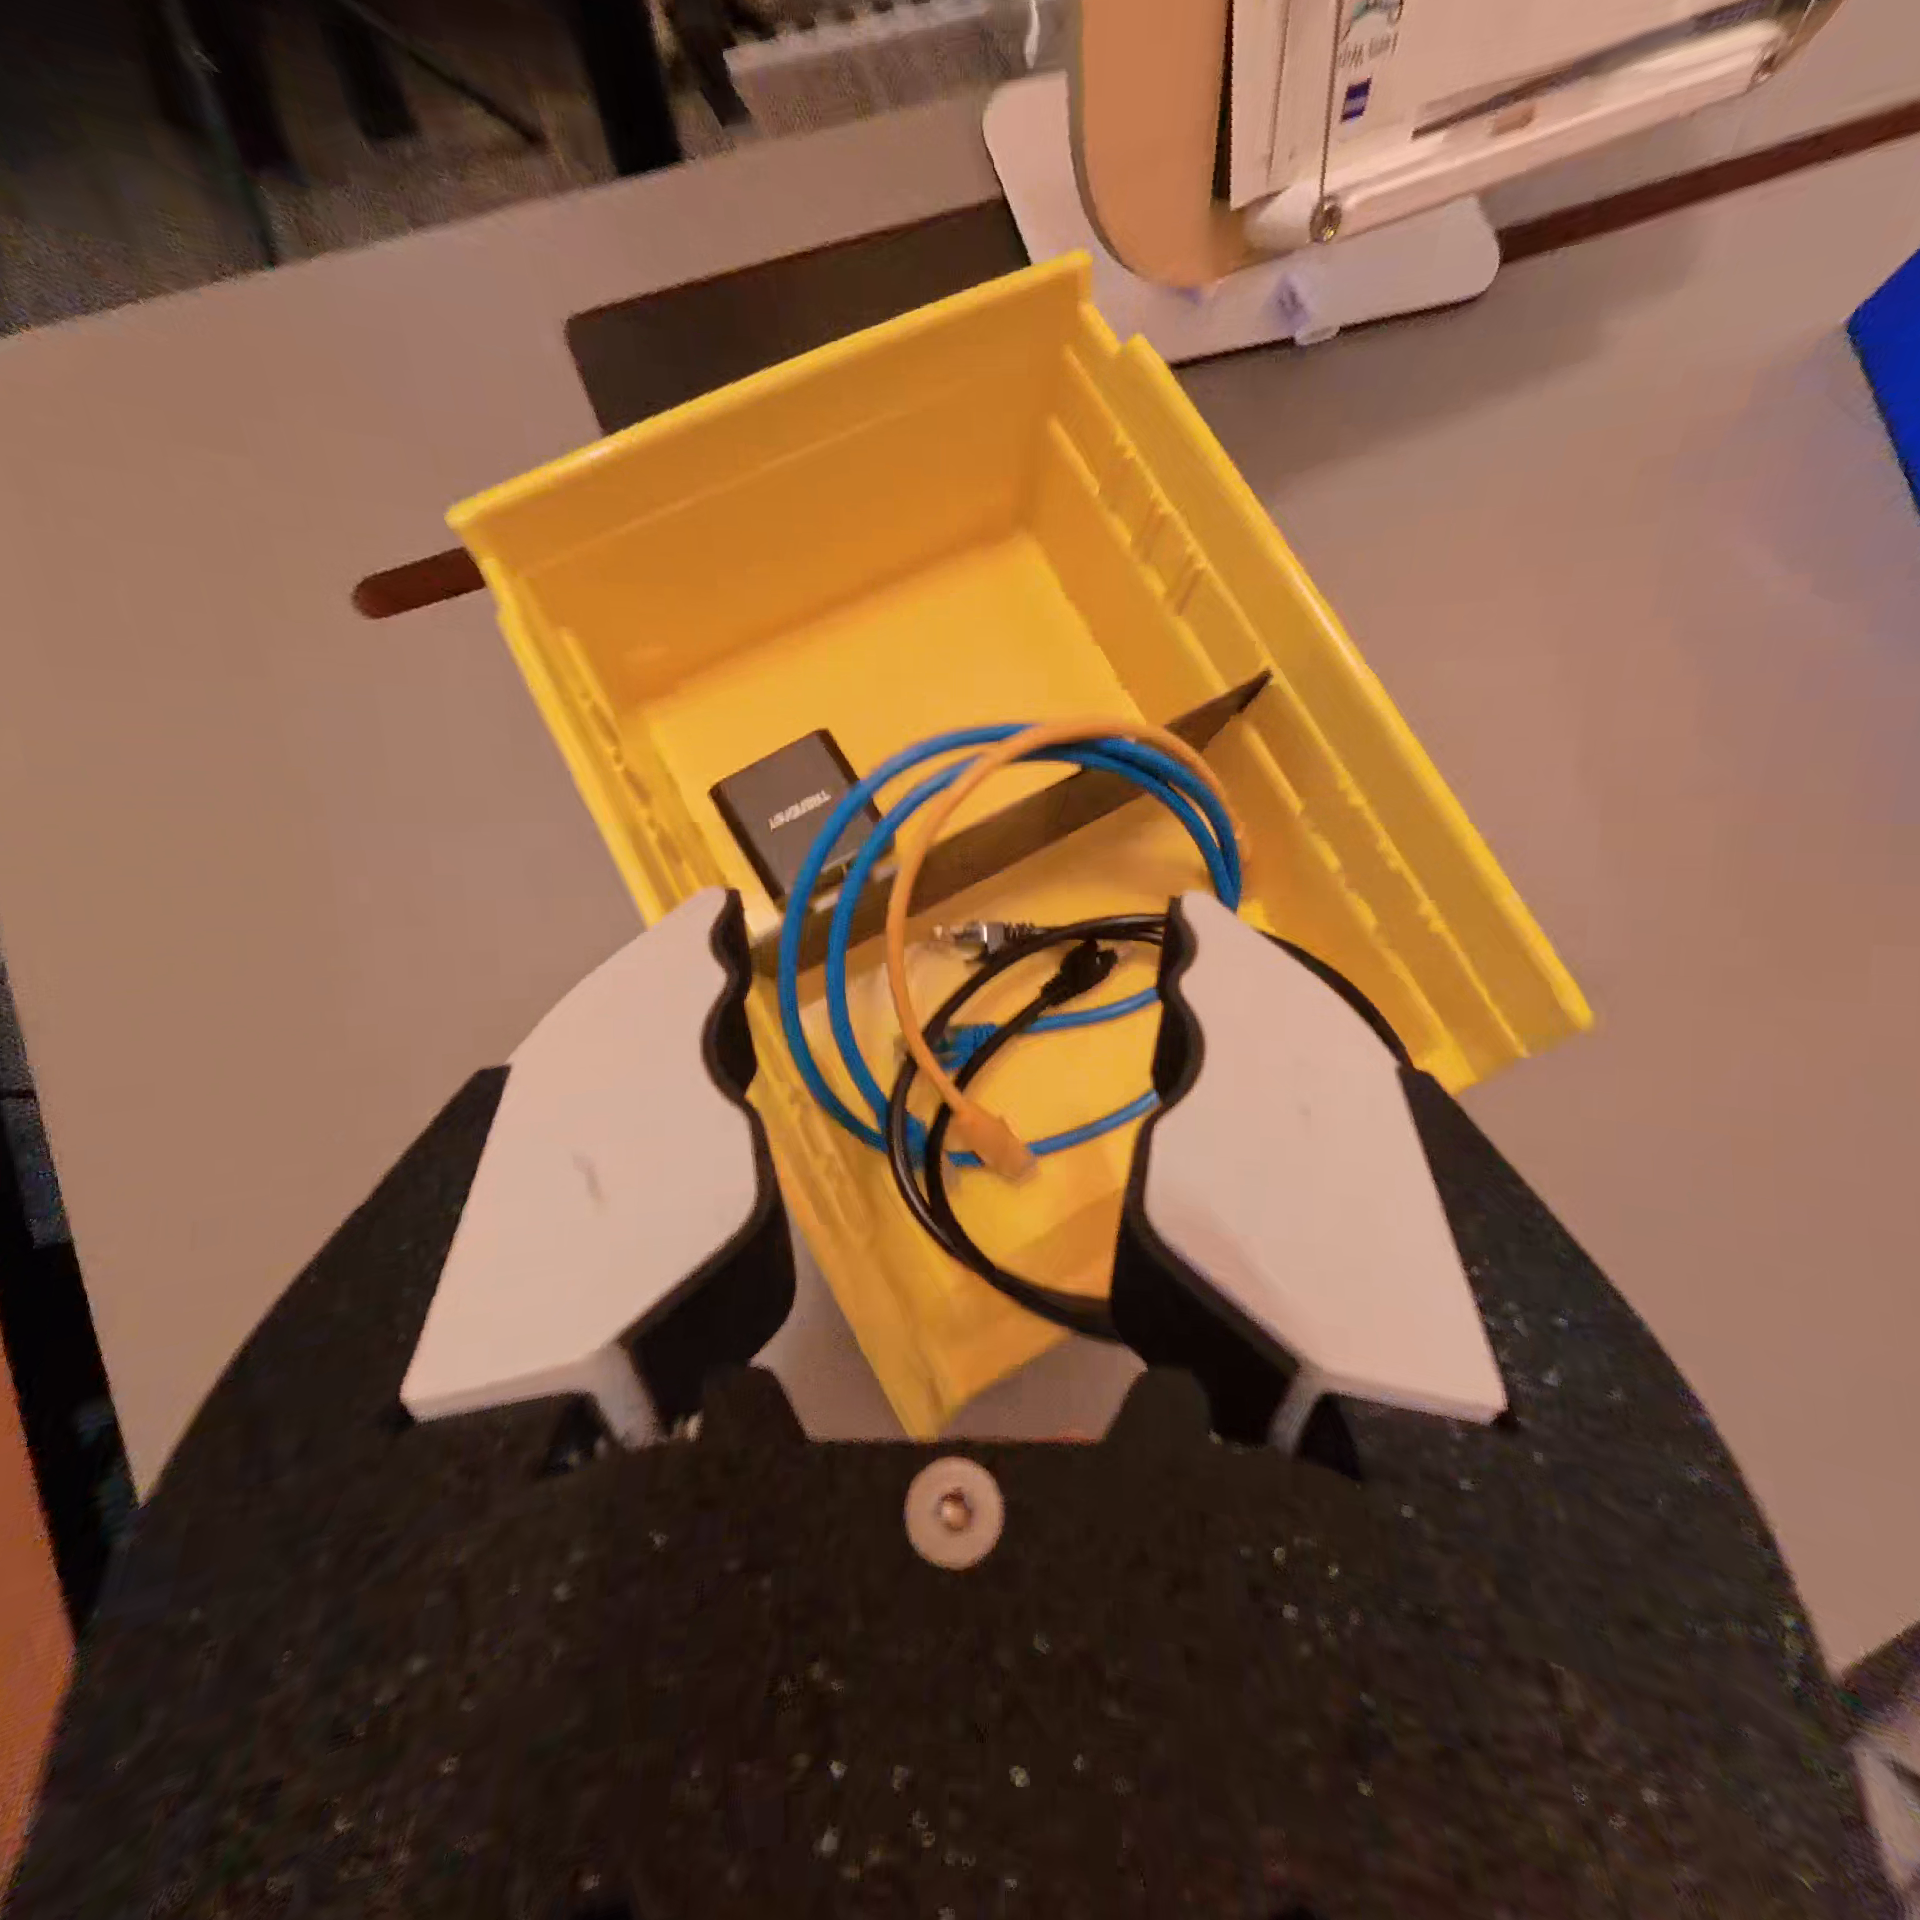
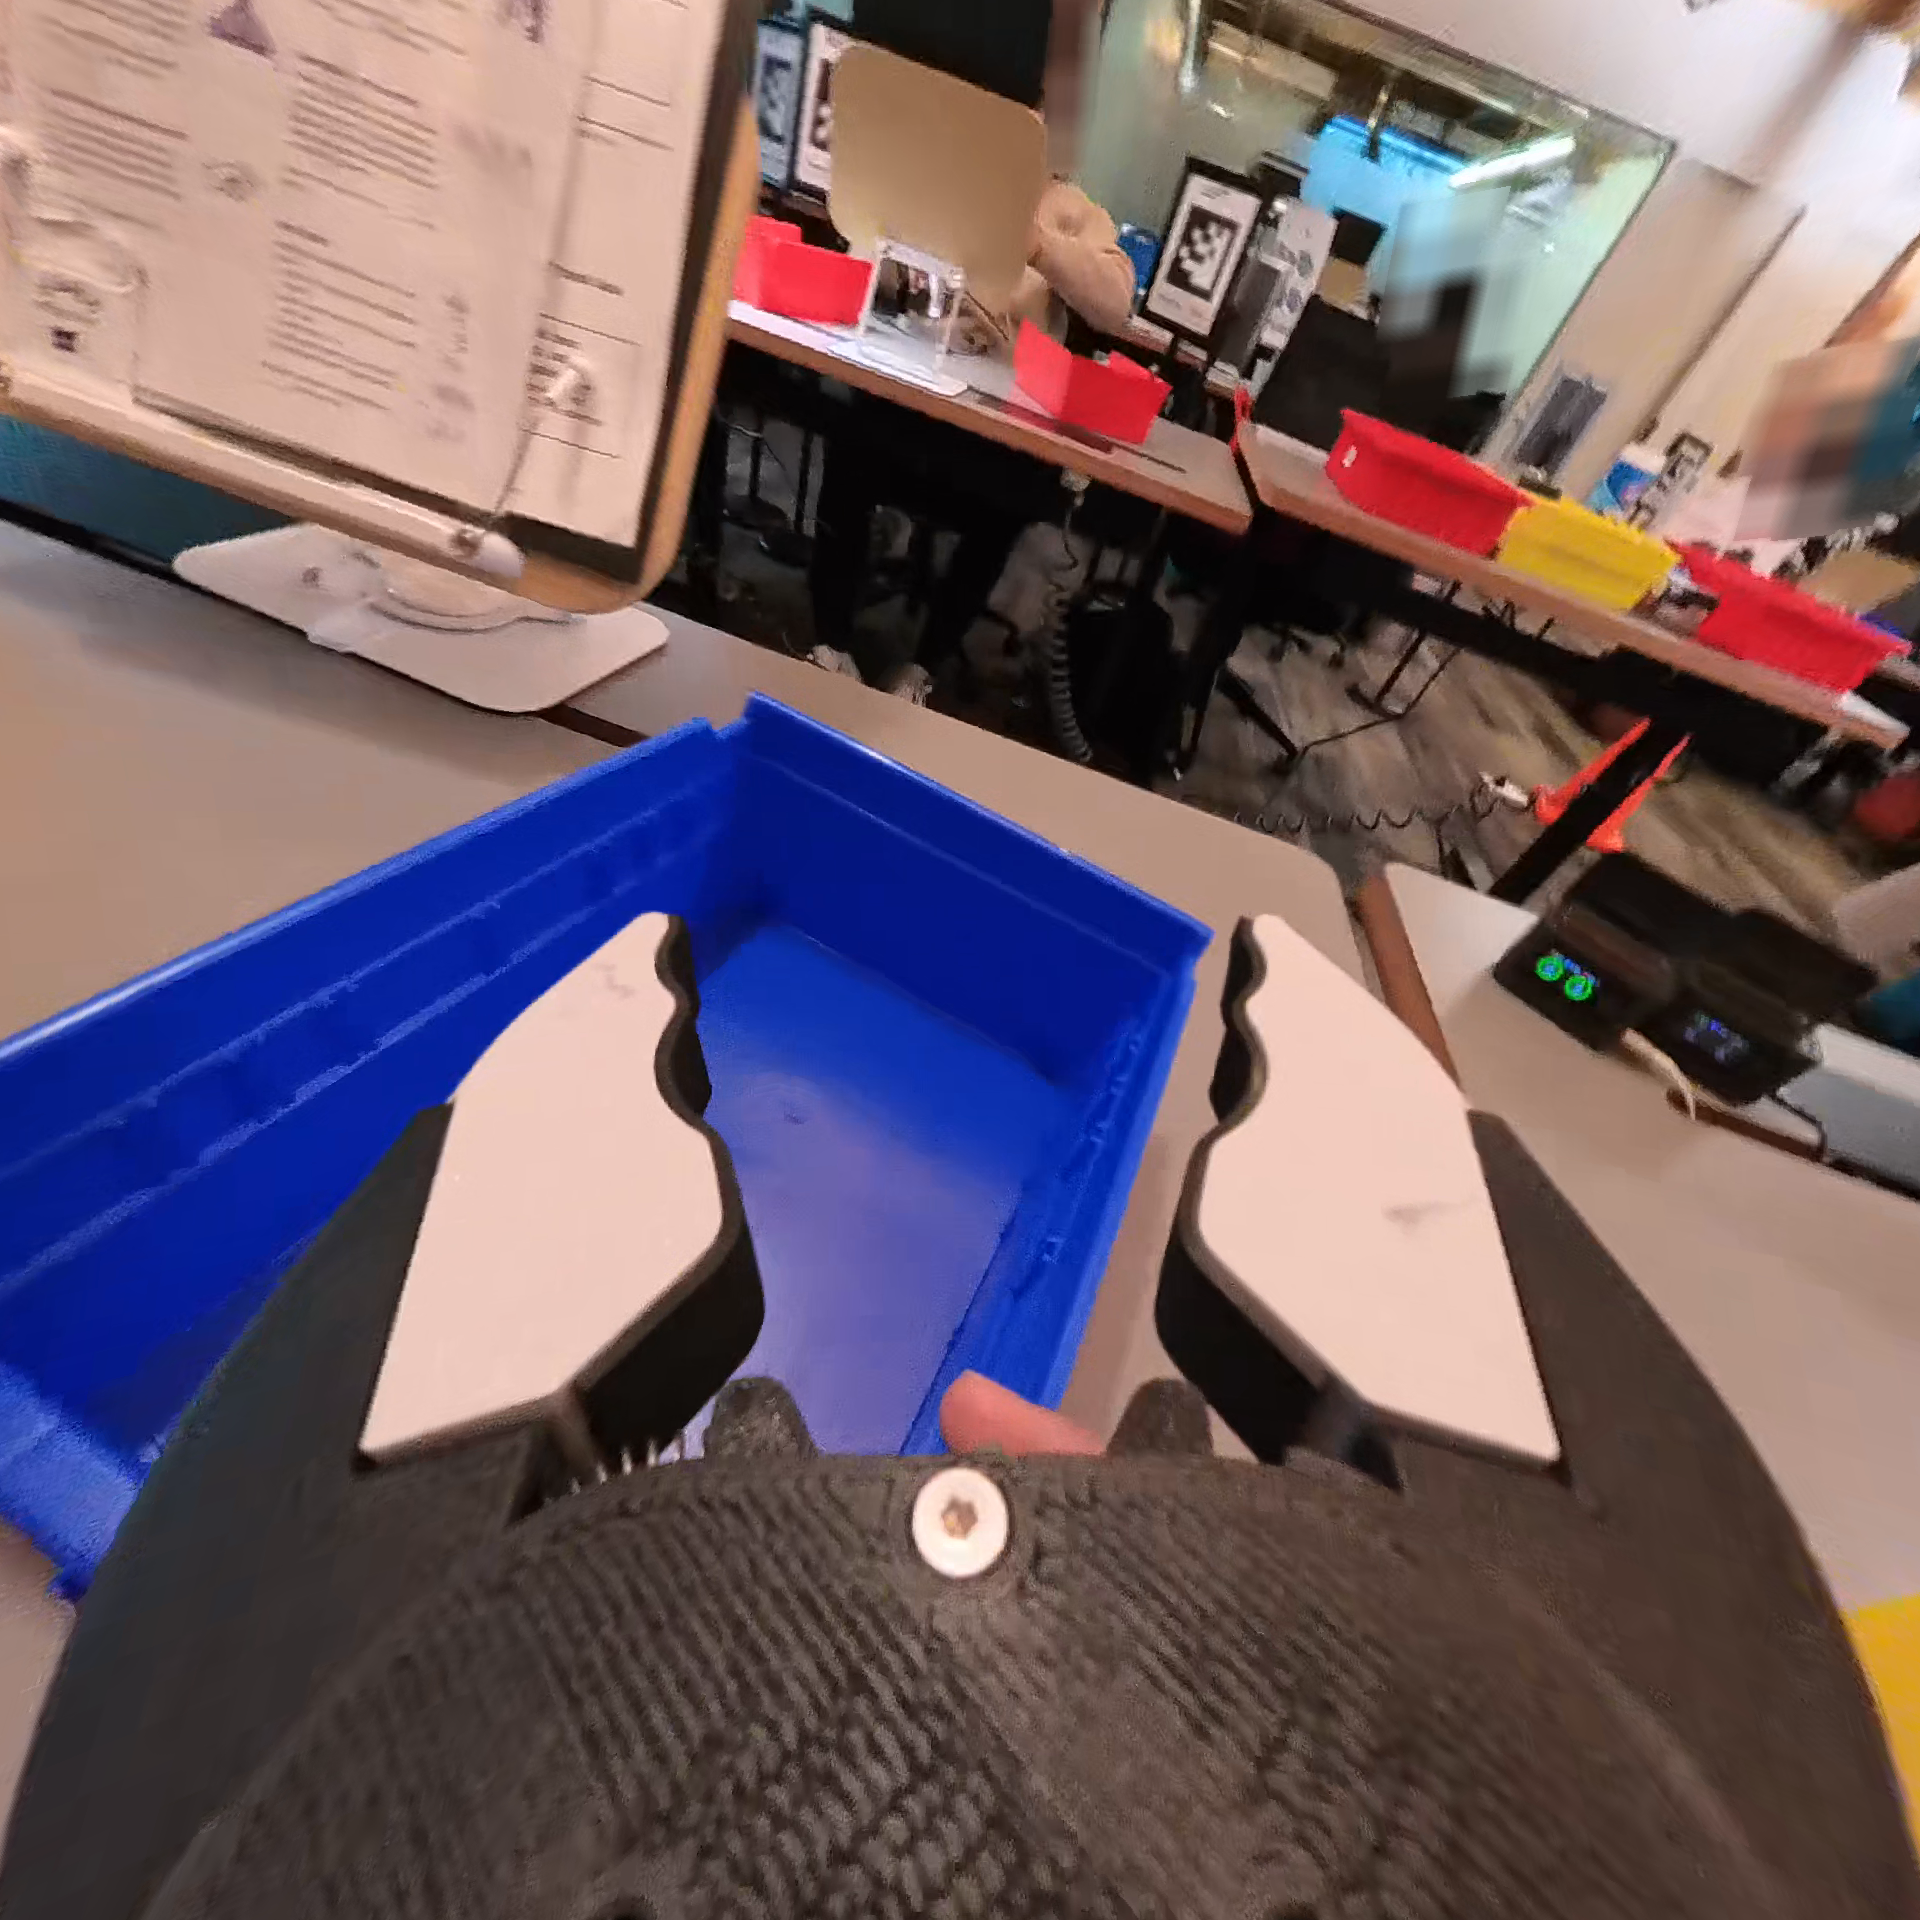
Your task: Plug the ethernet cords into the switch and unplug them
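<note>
Nearest the lens, the left claw [image 1: 961,914] hangs wide open over the near end of the yellow bin [image 1: 1351,665], gripping nothing; between its fingers lies the tangle of cords; the blue cord [image 1: 821,935] runs in loose loops, the orange cord [image 1: 914,862] arcs over them with its plug [image 1: 992,1143] at the near side, and the black cord [image 1: 935,1174] curls underneath with a plug [image 1: 1081,966] near the right finger; the switch [image 1: 795,816], a small black box, sits beyond on the left of the bin floor, against the dark divider [image 1: 1039,810]; no cord looks plugged in, so the task seems barely begun.

The right claw [image 2: 956,966] is likewise wide open and empty, over the blue bin [image 2: 312,997], well apart from the cords; a fingertip [image 2: 997,1418] shows at its base.

Risks, as I judge them: the cords overlap, so closing on one plug may drag the whole knot up, or pinch two cords at once; the switch looks light and loose, so pushing a plug in without the other claw bracing it would likely shove it along the floor; the bin walls and divider crowd the approach, and a finger could catch on them; where its ports face I cannot tell.
</note>
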`<state>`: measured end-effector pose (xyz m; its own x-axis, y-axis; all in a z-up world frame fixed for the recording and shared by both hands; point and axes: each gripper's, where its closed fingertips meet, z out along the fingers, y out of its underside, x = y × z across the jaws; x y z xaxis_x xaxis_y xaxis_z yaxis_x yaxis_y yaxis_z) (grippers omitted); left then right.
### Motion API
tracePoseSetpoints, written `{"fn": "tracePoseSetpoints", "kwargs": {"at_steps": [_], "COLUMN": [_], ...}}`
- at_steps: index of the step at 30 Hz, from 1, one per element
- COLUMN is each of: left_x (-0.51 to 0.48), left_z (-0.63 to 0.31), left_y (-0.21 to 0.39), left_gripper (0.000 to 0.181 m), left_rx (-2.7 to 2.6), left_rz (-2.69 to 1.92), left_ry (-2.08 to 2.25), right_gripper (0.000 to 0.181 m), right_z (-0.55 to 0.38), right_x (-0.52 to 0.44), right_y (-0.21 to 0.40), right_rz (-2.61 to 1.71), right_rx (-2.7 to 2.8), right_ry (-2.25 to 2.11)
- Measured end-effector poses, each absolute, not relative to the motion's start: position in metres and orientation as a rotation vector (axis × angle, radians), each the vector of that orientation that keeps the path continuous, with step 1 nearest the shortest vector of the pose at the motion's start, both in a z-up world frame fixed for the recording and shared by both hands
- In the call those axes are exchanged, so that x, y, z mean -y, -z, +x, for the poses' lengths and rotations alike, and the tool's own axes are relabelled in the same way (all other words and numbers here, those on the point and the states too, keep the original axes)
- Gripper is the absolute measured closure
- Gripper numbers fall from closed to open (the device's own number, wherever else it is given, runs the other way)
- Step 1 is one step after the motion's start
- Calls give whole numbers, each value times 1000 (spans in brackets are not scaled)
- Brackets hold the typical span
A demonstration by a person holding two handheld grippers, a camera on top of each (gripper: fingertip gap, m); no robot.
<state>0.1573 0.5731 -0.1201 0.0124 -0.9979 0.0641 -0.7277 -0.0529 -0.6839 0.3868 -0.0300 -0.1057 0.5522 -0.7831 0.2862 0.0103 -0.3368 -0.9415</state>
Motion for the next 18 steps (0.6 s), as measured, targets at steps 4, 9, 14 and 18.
{"fn": "tracePoseSetpoints", "kwargs": {"at_steps": [4, 9, 14, 18], "left_x": [-613, -618, -621, -621], "left_z": [214, 248, 235, 236], "left_y": [132, 187, 242, 253], "left_gripper": [106, 104, 96, 102], "left_rx": [-1913, -1948, -1965, -1849], "left_rz": [-1769, -2316, -2564, -2695], "left_ry": [441, 242, -209, -237], "right_gripper": [85, 90, 90, 92], "right_z": [383, 385, 388, 390], "right_x": [34, 51, 58, 65], "right_y": [92, 80, 81, 78], "right_rz": [-1763, -1672, -1662, -1583], "right_rx": [-597, -641, -633, -671], "right_ry": [1093, 1145, 1144, 1134]}}
